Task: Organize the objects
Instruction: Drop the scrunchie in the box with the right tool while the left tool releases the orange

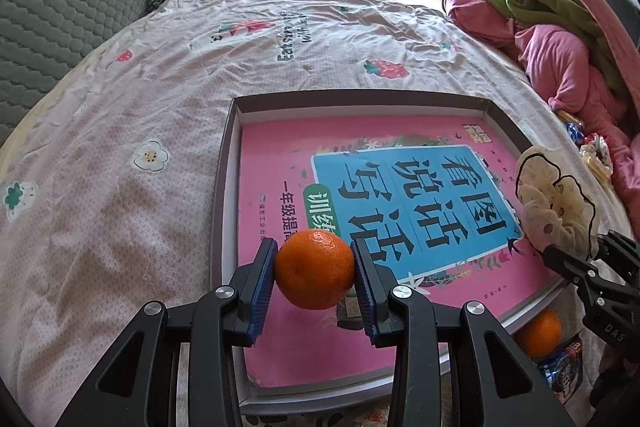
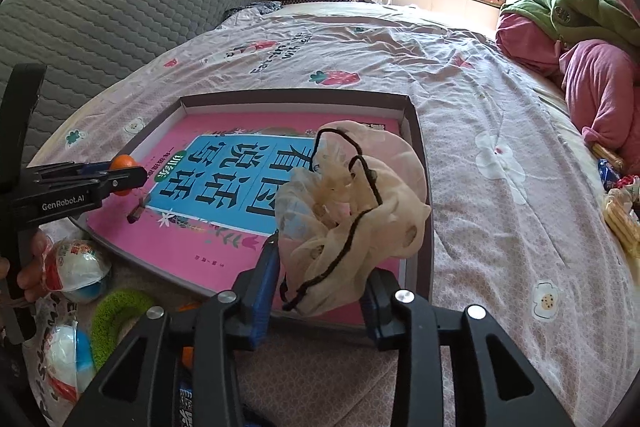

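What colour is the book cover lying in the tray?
Pink, with a blue title panel; the book shows best in the left wrist view.

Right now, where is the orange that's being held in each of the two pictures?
Left wrist view: orange, low centre, clamped by the left gripper.
Right wrist view: orange, far left, mostly hidden by that gripper.
Shared landmark: the pink book in the box, beneath it in both.
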A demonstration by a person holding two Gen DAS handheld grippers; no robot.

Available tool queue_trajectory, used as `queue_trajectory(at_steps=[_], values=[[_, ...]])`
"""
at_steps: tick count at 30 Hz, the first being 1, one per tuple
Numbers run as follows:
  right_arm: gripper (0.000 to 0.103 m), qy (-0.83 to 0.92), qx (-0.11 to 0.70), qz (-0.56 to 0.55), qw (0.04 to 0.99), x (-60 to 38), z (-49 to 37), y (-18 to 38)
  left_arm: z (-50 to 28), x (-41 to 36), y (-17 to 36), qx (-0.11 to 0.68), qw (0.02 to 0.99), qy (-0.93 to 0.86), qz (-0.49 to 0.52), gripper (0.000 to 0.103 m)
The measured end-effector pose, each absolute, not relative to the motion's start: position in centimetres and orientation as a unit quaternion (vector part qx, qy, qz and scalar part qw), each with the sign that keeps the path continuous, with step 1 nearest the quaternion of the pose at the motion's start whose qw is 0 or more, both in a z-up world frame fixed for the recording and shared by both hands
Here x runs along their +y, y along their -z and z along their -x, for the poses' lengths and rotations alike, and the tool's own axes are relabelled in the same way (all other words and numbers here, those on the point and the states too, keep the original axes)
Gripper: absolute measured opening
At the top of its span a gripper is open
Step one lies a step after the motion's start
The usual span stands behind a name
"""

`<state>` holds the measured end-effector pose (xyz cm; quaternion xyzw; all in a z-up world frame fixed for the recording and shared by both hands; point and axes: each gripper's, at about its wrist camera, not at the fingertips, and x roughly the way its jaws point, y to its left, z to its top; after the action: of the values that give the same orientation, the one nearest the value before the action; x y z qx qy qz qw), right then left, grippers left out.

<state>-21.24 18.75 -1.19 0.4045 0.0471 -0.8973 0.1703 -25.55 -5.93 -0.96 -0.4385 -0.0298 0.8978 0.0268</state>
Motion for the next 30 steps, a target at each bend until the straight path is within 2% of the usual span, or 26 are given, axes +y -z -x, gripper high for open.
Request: queue_trajectory(at_steps=[8, 12, 23, 28, 30], values=[[0.046, 0.909, 0.056, -0.383, 0.156, 19.2, 21.0, 0.2, 25.5, -6.2, 0.9, -0.039, 0.024, -0.896, 0.442, 0.041], [0.046, 0.915, 0.062, -0.371, 0.148, 19.5, 20.7, -0.4, 25.2, -6.1, 0.3, -0.041, 0.026, -0.899, 0.435, 0.051], [0.047, 0.927, 0.054, -0.348, 0.13, 20.7, 20.1, -1.8, 23.8, -5.9, -0.8, -0.038, 0.007, -0.905, 0.423, 0.052], [0.058, 0.93, 0.052, -0.338, 0.132, 20.8, 19.7, -2.4, 22.4, -5.7, -1.6, -0.044, -0.002, -0.91, 0.412, 0.054], [0.058, 0.932, 0.052, -0.332, 0.137, 20.6, 19.4, -2.7, 21.9, -5.5, -1.9, -0.045, -0.003, -0.912, 0.408, 0.061]])
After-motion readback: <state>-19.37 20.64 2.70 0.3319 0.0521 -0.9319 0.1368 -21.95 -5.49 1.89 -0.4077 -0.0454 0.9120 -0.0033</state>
